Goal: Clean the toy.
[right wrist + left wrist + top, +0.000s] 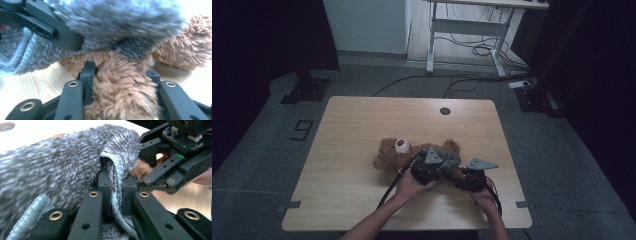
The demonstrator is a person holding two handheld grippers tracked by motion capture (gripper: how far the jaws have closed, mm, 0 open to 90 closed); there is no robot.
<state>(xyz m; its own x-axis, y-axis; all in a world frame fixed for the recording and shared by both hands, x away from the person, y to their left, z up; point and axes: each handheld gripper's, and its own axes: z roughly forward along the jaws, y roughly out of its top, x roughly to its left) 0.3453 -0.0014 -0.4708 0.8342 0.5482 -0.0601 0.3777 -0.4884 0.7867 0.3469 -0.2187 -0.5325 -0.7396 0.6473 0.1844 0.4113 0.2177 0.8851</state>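
On the table, near its front edge, we've got the left gripper clamped on the grey fleece garment and the right gripper squeezing the teddy bear's leg; pull the hem over slowly.

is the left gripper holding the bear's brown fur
No, in the left gripper view the left gripper is pinched on the edge of the grey cloth, not the teddy bear.

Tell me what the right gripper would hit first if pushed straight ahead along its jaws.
Probably more of the brown plush teddy bear already between the jaws of the right gripper, then the fuzzy grey garment just beyond; depth is hard to judge.
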